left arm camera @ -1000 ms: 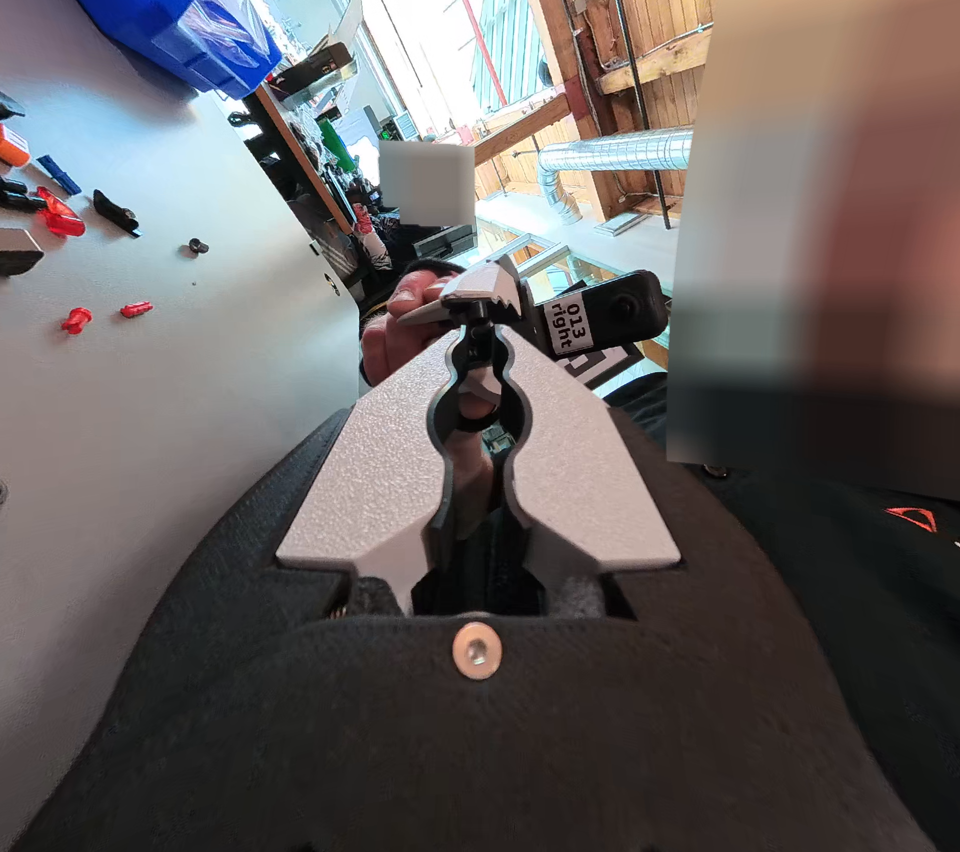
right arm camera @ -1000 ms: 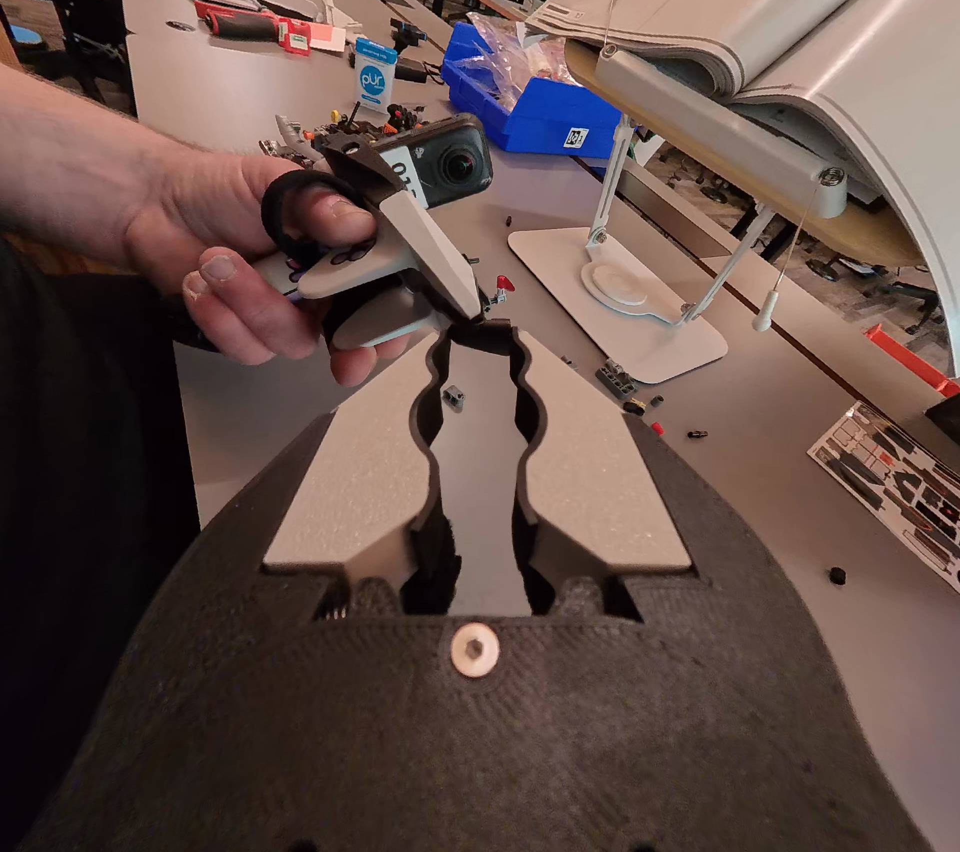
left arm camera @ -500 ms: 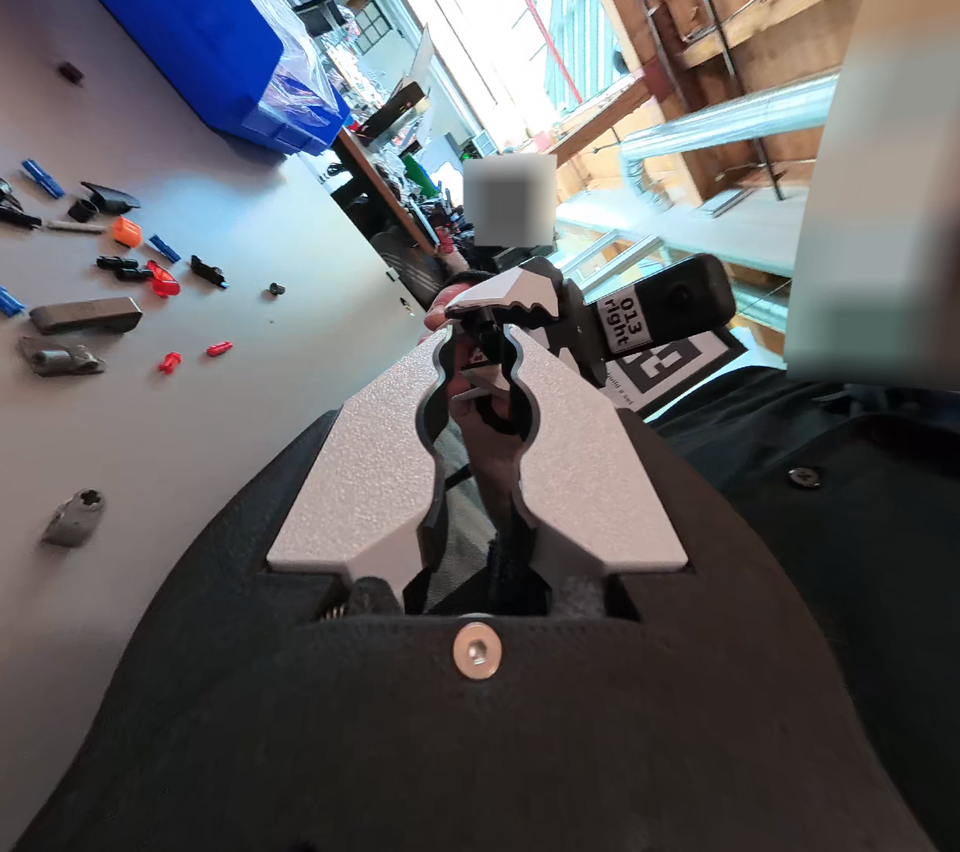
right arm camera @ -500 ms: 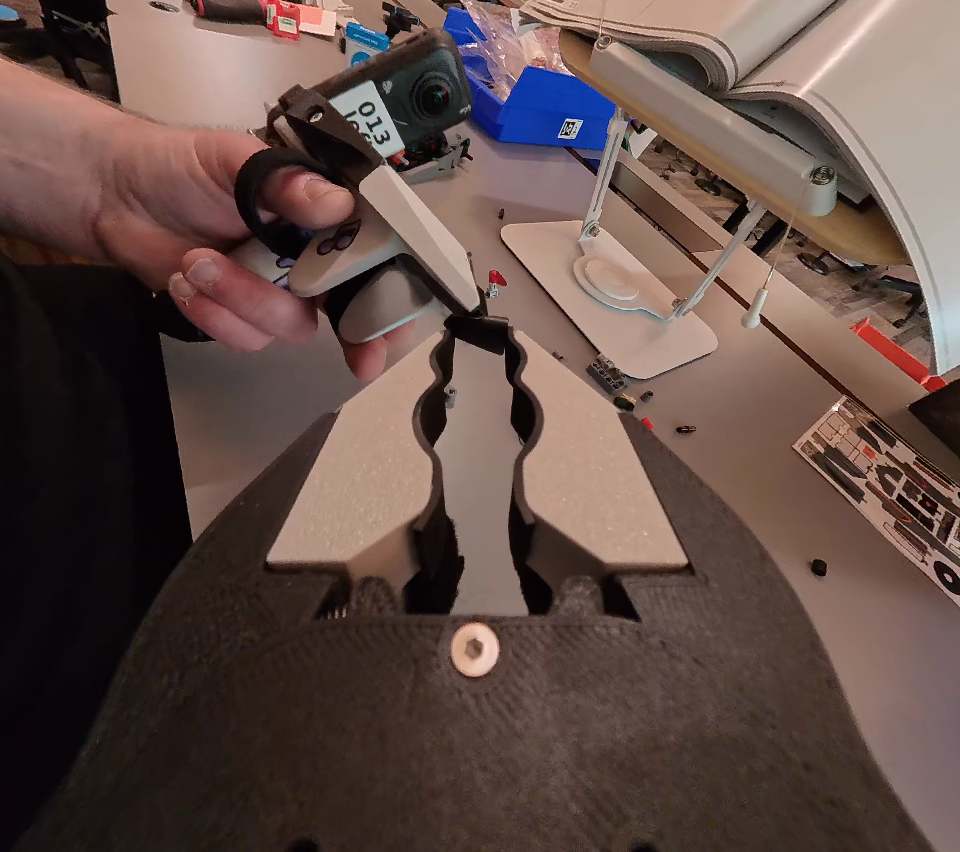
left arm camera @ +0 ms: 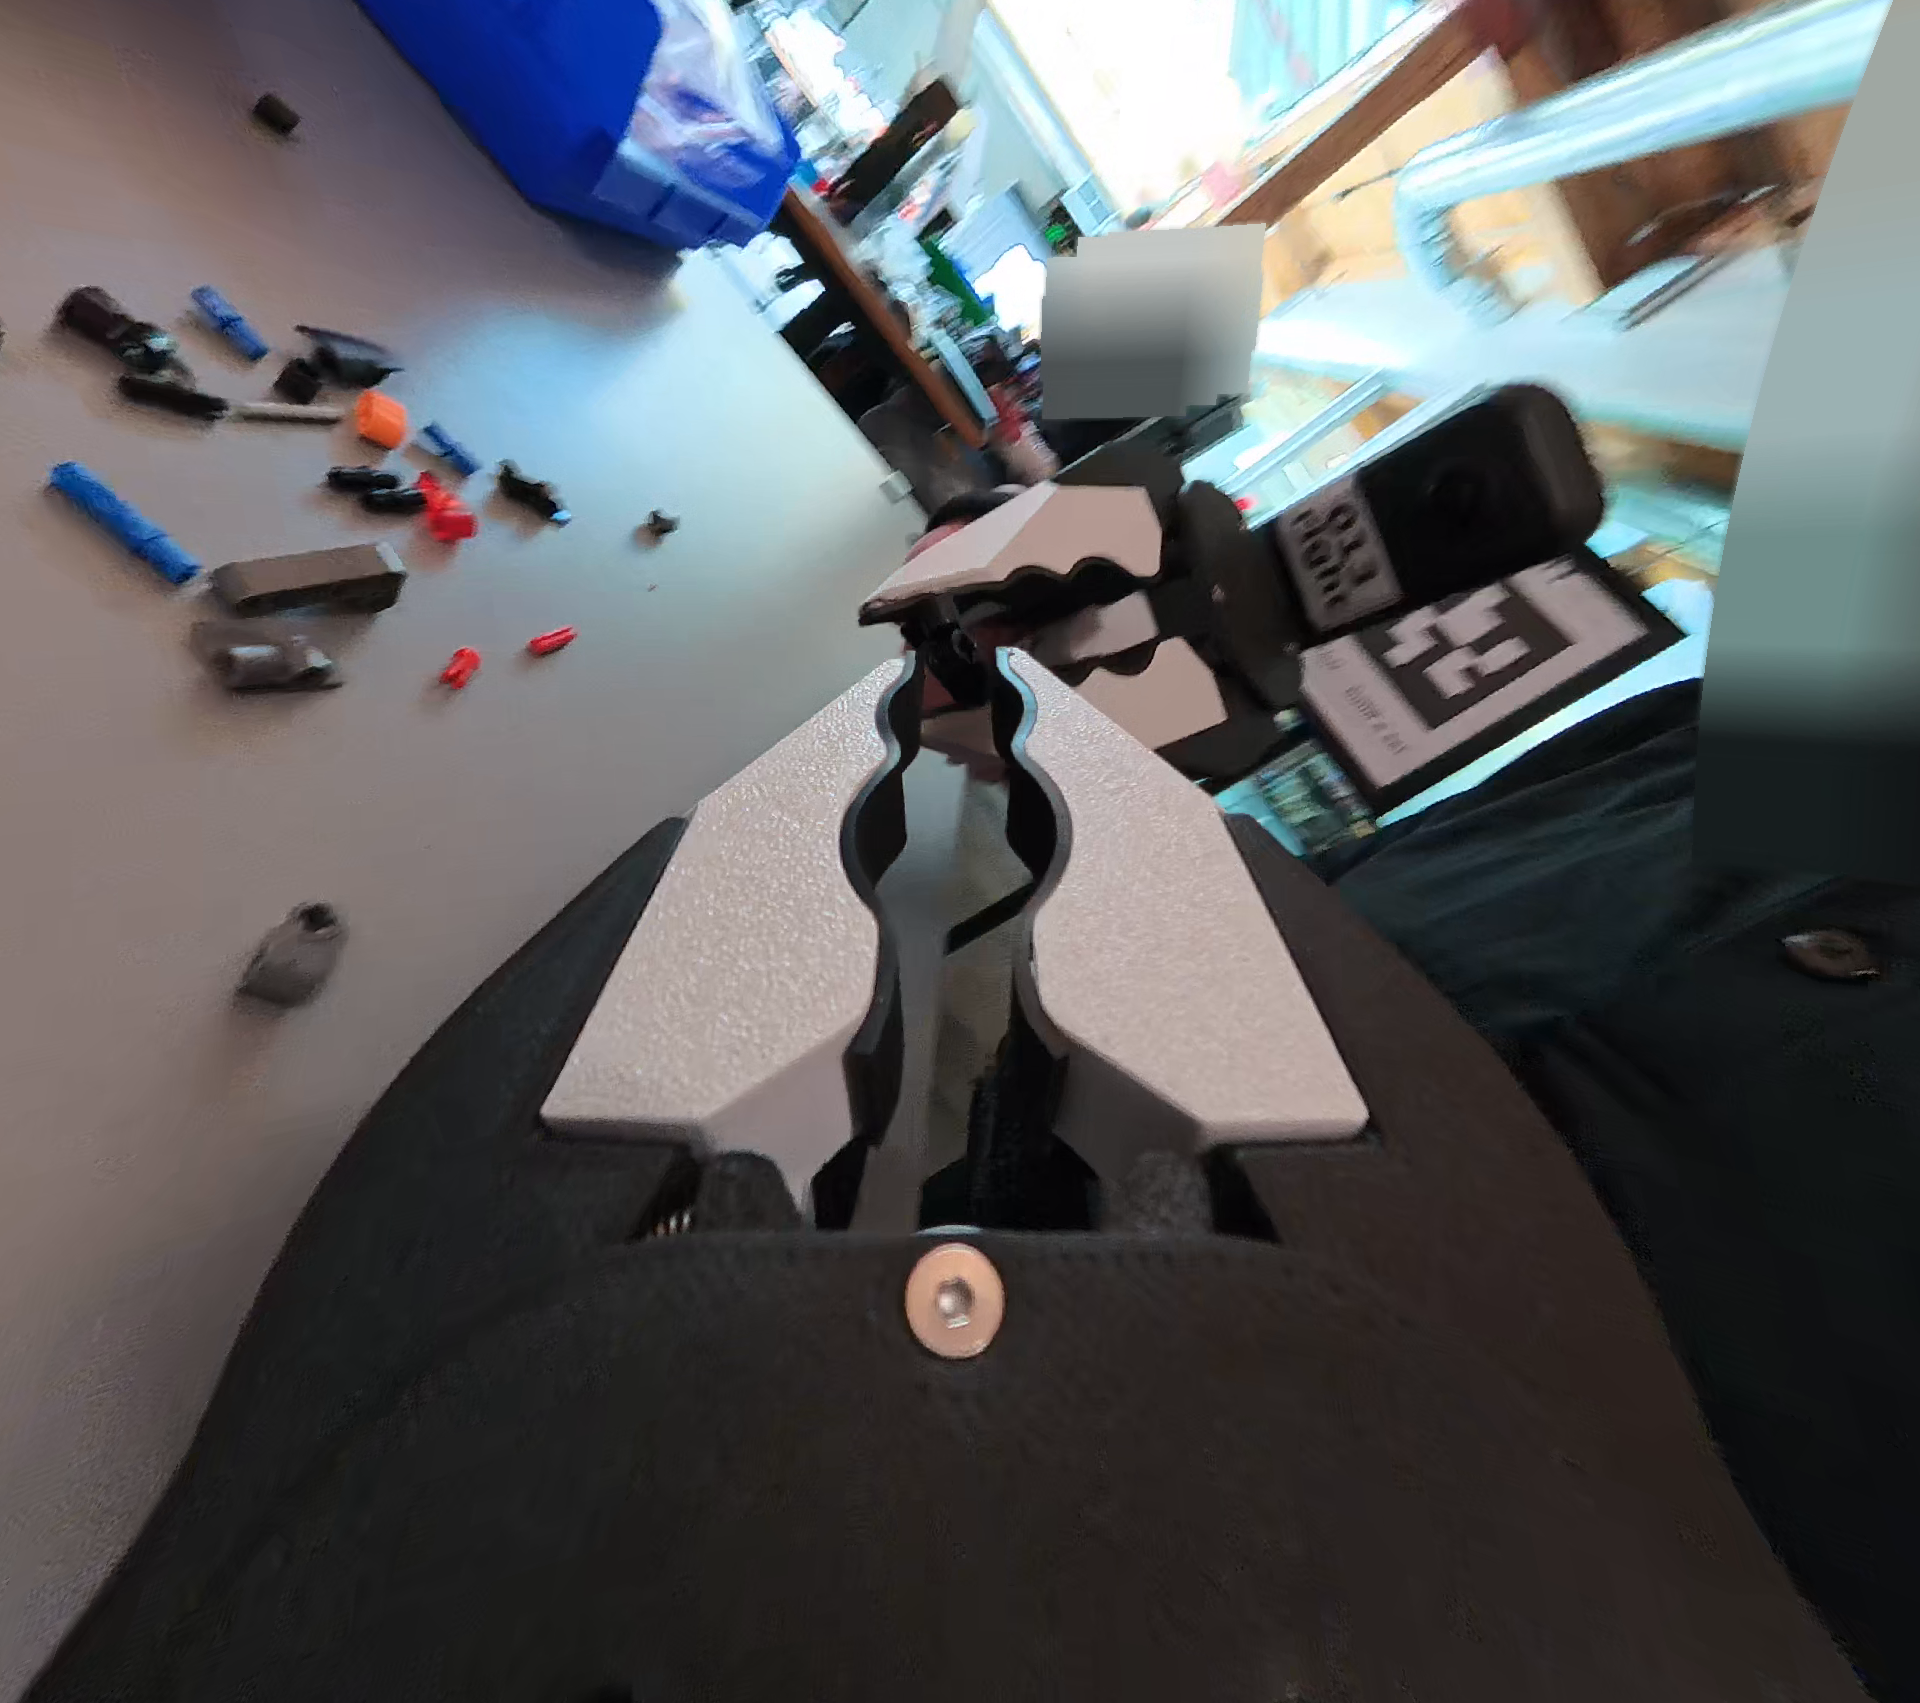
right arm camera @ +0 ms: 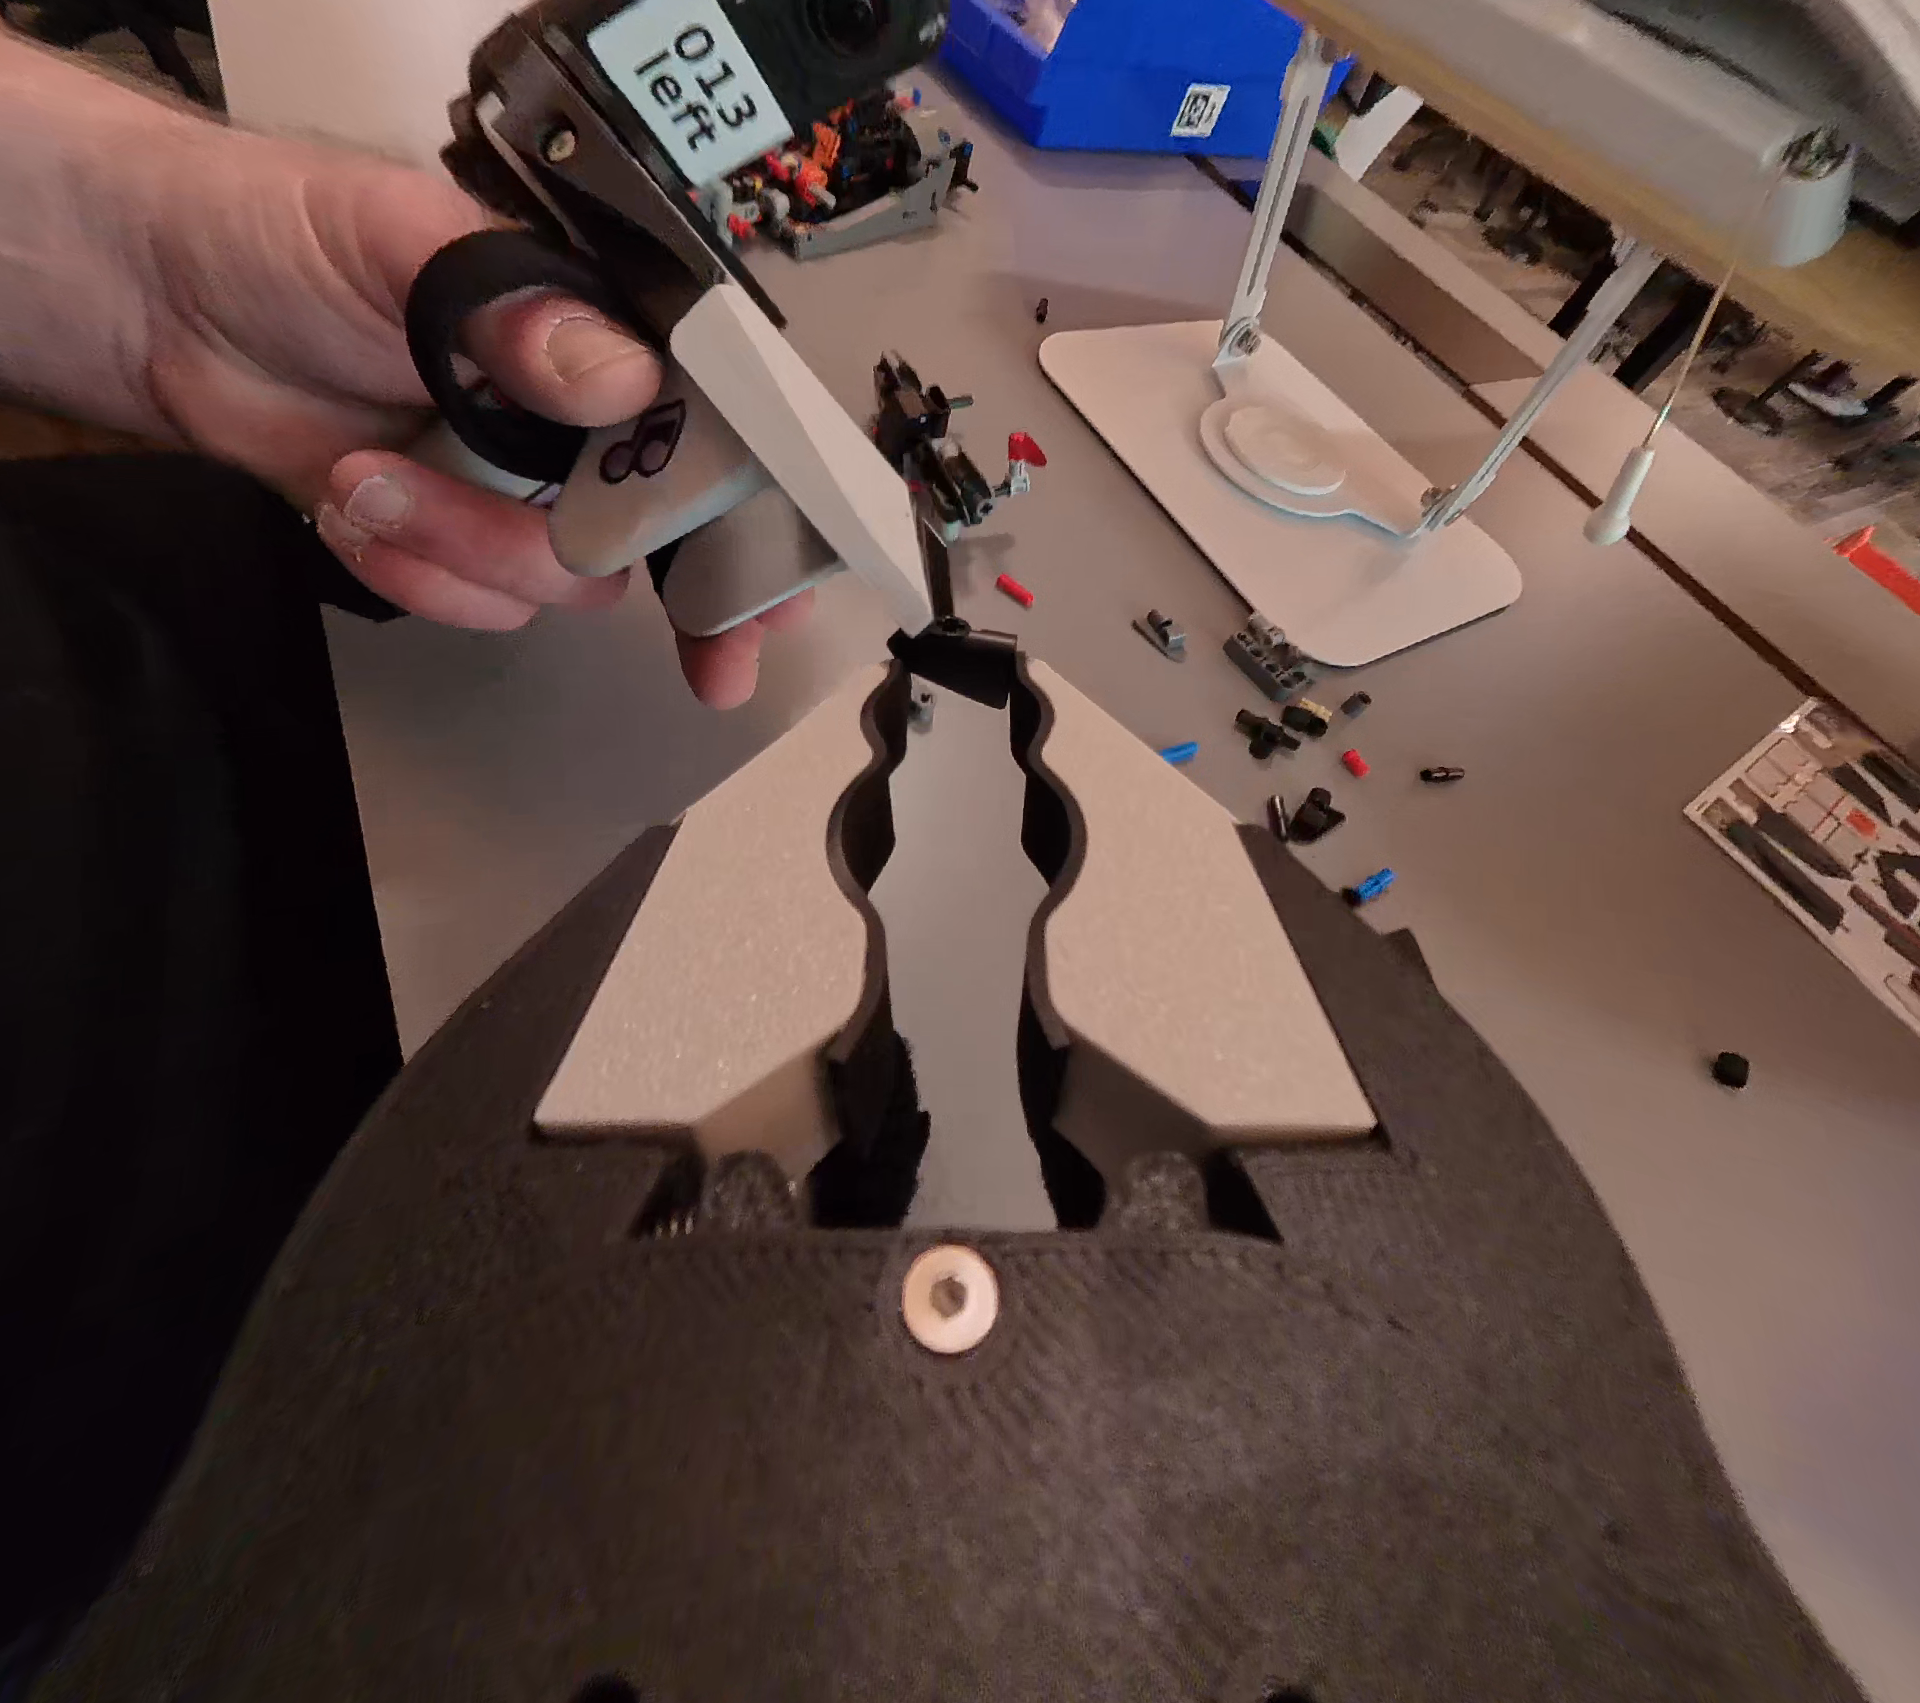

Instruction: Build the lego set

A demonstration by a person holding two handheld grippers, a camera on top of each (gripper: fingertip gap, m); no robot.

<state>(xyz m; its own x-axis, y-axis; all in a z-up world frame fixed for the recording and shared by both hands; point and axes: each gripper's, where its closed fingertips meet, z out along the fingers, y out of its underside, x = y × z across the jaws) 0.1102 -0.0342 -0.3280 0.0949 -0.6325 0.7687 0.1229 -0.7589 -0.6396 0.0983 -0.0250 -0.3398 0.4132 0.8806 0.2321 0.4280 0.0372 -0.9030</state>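
Observation:
My right gripper (right arm camera: 954,668) is shut on a small black lego piece (right arm camera: 961,661) and holds it above the grey table (right arm camera: 1039,282). My left gripper (right arm camera: 914,614), held by a hand (right arm camera: 260,303), comes in from the upper left, its tip touching that piece. In the left wrist view the left gripper (left arm camera: 954,674) is nearly shut on a thin black pin (left arm camera: 948,661), and the right gripper (left arm camera: 925,625) meets it tip to tip. A small black lego assembly (right arm camera: 935,458) with a red part lies on the table behind.
A blue bin (right arm camera: 1143,53) and a partly built model (right arm camera: 842,188) stand at the back. A white book stand (right arm camera: 1278,458) carries the open manual. Loose pieces (right arm camera: 1288,718) and a sticker sheet (right arm camera: 1829,843) lie to the right. More loose pieces (left arm camera: 312,458) show in the left wrist view.
The left gripper has tilted up and swung, so its camera sits higher in the right wrist view. Both grippers stay tip to tip on the black parts.

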